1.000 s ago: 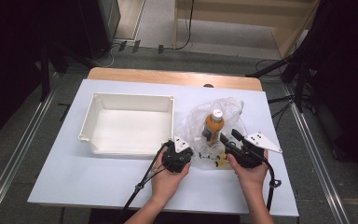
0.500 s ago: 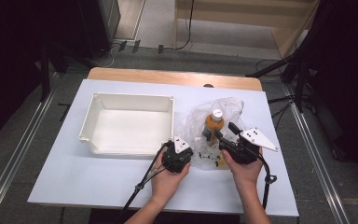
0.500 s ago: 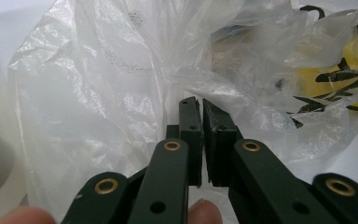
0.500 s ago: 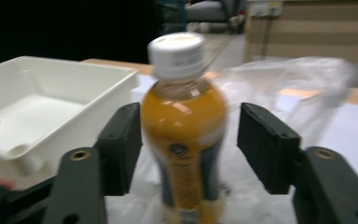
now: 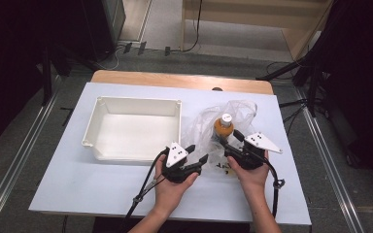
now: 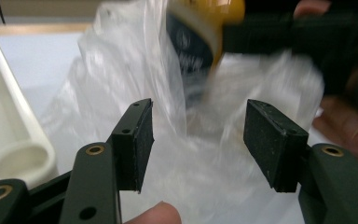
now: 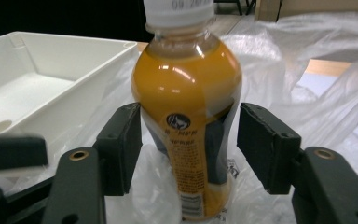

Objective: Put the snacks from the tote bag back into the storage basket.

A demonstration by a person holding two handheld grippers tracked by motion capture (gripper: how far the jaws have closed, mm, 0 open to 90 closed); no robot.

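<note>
Right gripper view: upright orange-filled bottle (image 7: 186, 107), white cap, dark label

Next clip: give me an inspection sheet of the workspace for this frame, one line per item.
Surface: white table, wooden strip at far edge.
Job's things: orange drink bottle upright on a clear plastic bag; white bin to its left, nothing seen inside.
Clutter: nothing seen.
Grippers: left gripper open beside the bag; right gripper open, fingers either side of the bottle, gaps visible.
Cables: one trailing from each gripper toward the person.
Surroundings: dark floor, cables, wooden furniture beyond.
</note>
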